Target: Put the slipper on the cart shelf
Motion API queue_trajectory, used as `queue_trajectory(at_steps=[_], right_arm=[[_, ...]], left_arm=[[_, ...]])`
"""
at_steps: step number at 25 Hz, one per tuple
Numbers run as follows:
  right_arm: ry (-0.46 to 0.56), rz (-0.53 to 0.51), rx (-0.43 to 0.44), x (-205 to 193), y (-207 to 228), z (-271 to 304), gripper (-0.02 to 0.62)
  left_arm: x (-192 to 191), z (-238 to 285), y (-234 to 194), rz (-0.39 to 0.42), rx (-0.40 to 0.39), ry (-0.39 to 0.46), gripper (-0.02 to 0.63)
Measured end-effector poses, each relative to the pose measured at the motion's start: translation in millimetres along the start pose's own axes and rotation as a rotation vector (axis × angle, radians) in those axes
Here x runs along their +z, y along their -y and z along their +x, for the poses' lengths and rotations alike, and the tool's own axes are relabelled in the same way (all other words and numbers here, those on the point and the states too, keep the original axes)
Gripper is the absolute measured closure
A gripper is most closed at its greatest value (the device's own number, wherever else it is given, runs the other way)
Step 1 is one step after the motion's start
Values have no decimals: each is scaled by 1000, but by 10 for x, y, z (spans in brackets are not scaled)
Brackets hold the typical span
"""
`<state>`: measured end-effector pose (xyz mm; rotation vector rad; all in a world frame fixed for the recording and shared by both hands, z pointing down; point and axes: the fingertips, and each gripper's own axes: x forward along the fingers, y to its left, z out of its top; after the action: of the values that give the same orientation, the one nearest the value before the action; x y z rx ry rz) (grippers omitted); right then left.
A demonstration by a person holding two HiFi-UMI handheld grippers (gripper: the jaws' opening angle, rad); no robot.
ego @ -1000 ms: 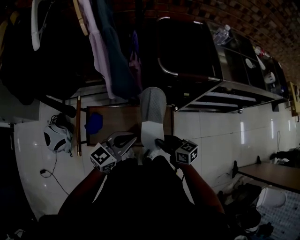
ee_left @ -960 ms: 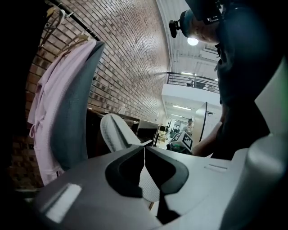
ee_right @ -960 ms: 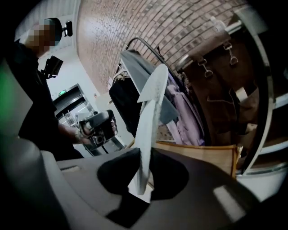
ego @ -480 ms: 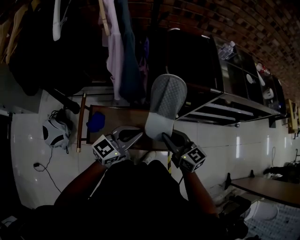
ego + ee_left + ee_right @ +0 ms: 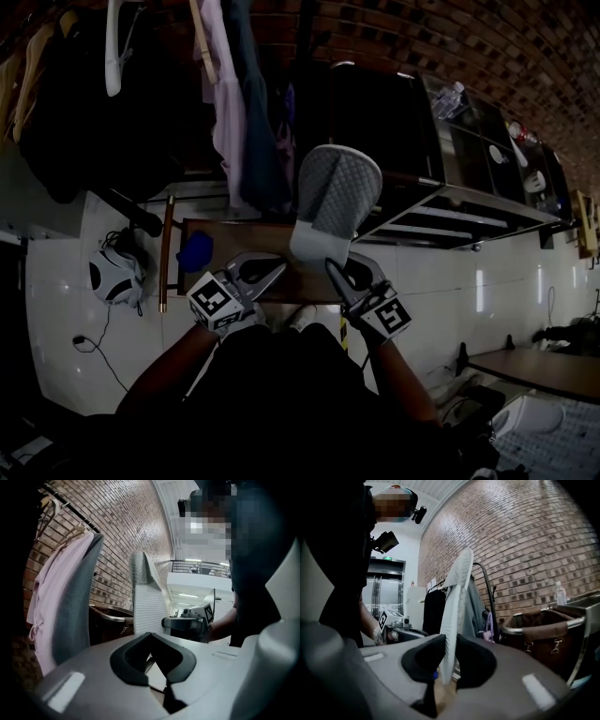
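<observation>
Here, in the head view, the right gripper [image 5: 330, 265] is clamped on the narrow end of a grey slipper [image 5: 333, 202]. The slipper is held up in the air with its quilted sole facing the camera, above a low wooden table [image 5: 234, 239], and it does not touch the table. The left gripper [image 5: 272, 272] is just beside it on the left, with its fingers together and nothing in them. A blue object [image 5: 194, 250] lies on the left part of the table (I cannot tell what it is). Clothes [image 5: 230, 122] hang behind the table. The dark cart [image 5: 375, 122] stands to the right of them, well apart from the slipper.

In the left gripper view, the tips of the two black pads meet and nothing is between them [image 5: 151, 637]. Beyond them the slipper [image 5: 147, 597] stands upright, held at its lower end by the right gripper [image 5: 187, 623]. On the left, a pink garment [image 5: 51, 588] and a grey garment [image 5: 77, 606] hang before a brick wall [image 5: 126, 522].

In the right gripper view, the pads press from both sides on the slipper [image 5: 457, 602], which rises edge-on between them [image 5: 449, 641]. The left gripper [image 5: 401, 630] shows at the left. At the right the cart [image 5: 539, 630] has a brown bag, and a water bottle [image 5: 561, 594] stands higher up on it.
</observation>
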<state>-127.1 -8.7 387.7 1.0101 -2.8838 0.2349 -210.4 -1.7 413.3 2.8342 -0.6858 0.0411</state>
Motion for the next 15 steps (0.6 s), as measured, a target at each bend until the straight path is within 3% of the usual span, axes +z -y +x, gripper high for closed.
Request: queue_trajectory(at_steps=[6, 15], right_arm=[[24, 11, 2, 71, 5, -46, 529], [15, 16, -1, 14, -5, -36, 529]], left_arm=[[-24, -5, -60, -47, 19, 4, 603], [-73, 6, -38, -36, 11, -30, 603]])
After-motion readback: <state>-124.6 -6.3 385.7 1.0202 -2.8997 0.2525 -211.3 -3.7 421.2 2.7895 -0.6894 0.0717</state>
